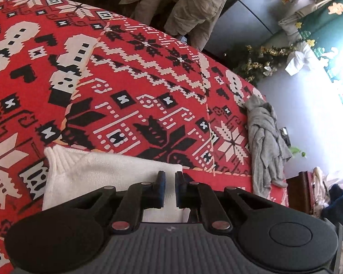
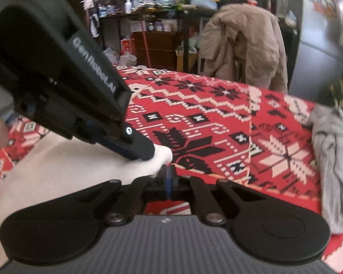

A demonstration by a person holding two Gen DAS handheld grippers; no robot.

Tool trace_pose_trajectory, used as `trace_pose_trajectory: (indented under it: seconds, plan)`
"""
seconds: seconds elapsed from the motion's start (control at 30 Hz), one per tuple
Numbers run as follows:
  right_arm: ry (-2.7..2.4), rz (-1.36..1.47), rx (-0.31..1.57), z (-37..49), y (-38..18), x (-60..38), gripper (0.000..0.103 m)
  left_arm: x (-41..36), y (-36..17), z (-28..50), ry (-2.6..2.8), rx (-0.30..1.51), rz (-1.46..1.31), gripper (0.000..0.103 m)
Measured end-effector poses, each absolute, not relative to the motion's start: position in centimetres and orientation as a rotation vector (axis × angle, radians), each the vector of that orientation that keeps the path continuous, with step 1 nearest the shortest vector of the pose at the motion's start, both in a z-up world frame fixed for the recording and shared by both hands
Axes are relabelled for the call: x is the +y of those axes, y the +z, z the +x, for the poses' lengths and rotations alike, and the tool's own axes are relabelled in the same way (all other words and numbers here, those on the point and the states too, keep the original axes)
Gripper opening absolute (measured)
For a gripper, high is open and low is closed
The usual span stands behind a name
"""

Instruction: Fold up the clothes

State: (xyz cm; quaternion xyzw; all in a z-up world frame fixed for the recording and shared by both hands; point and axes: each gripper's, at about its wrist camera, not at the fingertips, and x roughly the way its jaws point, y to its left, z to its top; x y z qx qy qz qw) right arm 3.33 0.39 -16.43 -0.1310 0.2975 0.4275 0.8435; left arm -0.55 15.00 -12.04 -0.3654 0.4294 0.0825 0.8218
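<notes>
Red patterned cloth (image 1: 148, 91) is covering the table, with wide free space beyond the white sweater (image 1: 107, 173) lying at the near edge. Left gripper (image 1: 169, 188) is hovering over its corner, fingers slightly apart; right gripper (image 2: 168, 178), pressed together, is sitting beside that corner, and a grey garment (image 1: 265, 141) is hanging over the right edge.

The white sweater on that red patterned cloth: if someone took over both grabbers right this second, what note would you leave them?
Left gripper: jaws slightly apart above the white sweater; it grips nothing that shows in its own view.
Right gripper: jaws closed at the sweater's corner; a grip on the fabric cannot be confirmed.
The sweater lies on the red patterned cloth, ribbed edge showing, partly flattened.
A grey garment sits crumpled at the cloth's far edge, untouched.
Done: the sweater is laid out; how far it is folded is hidden.
Left: finish the sweater, then fold the grey garment.
</notes>
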Motion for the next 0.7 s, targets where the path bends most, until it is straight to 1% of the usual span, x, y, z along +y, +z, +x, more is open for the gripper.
trace_pose_trajectory:
  seconds: [0.07,0.53,0.7]
  plan:
    - [0.904,-0.244,0.636,3.7,-16.3,0.2,0.003,15.0,-11.9,-0.6,0.169,0.909,-0.772,0.008]
    - [0.9,-0.257,0.623,3.9,-16.1,1.7,0.004,15.7,-12.3,0.8,0.174,0.907,-0.777,0.008]
    - [0.875,-0.258,0.597,4.3,-15.3,1.3,0.004,16.4,-11.3,0.5,0.175,0.872,-0.807,0.008]
